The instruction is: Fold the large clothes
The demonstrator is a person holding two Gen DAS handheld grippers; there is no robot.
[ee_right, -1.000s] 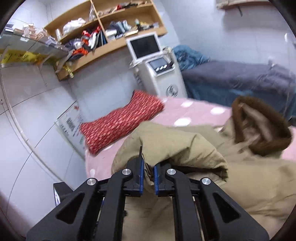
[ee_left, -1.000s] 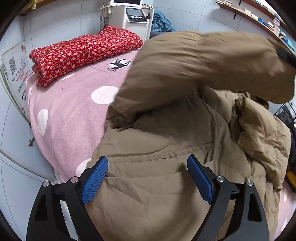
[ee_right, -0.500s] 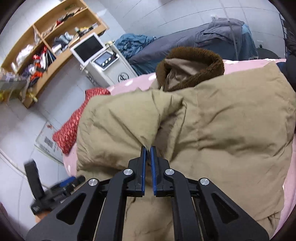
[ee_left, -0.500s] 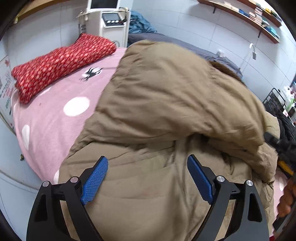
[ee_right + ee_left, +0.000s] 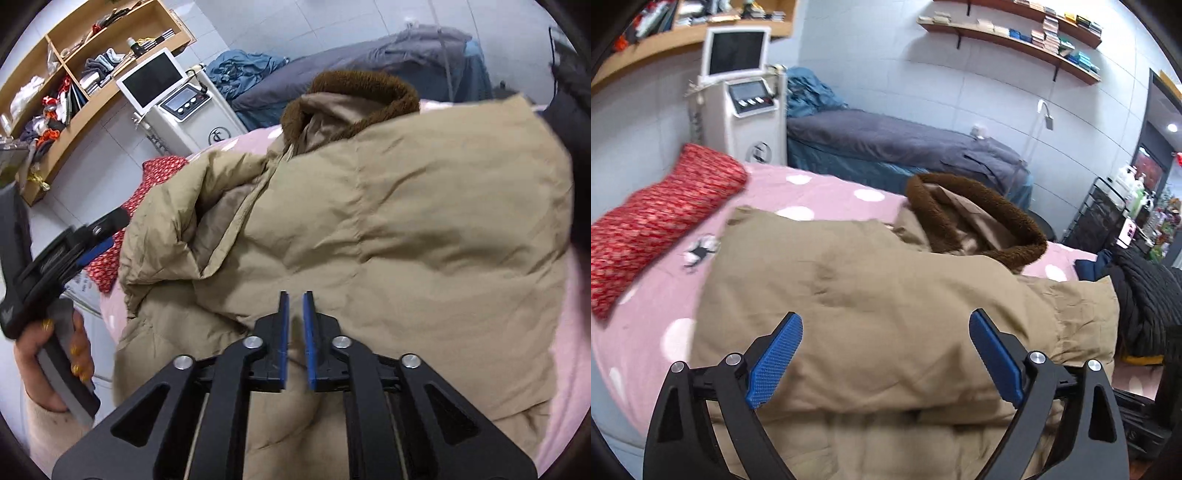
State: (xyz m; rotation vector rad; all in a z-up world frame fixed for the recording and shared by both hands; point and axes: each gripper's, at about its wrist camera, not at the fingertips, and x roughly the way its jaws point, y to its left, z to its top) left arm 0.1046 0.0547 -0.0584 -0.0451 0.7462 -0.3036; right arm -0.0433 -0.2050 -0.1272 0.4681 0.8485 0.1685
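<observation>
A tan padded coat with a brown fleece collar lies folded over itself on the pink dotted bed. My left gripper hovers above the coat's near part. Its jaws stand wide and are still opening, and nothing is between them. In the right wrist view the coat fills the middle, its collar at the far end. My right gripper sits low over the folded-over layer. Its jaws are opening, with a narrow gap and no cloth pinched. A hand holds the left gripper at the left.
A red patterned pillow lies at the bed's far left. Behind the bed stand a white machine with a screen and a grey bed. Dark clothes are heaped at the right. Shelves run along the walls.
The right gripper carried the coat's flap down across the coat, then parted its jaws and let go. The left gripper rose and drew back from the coat.
</observation>
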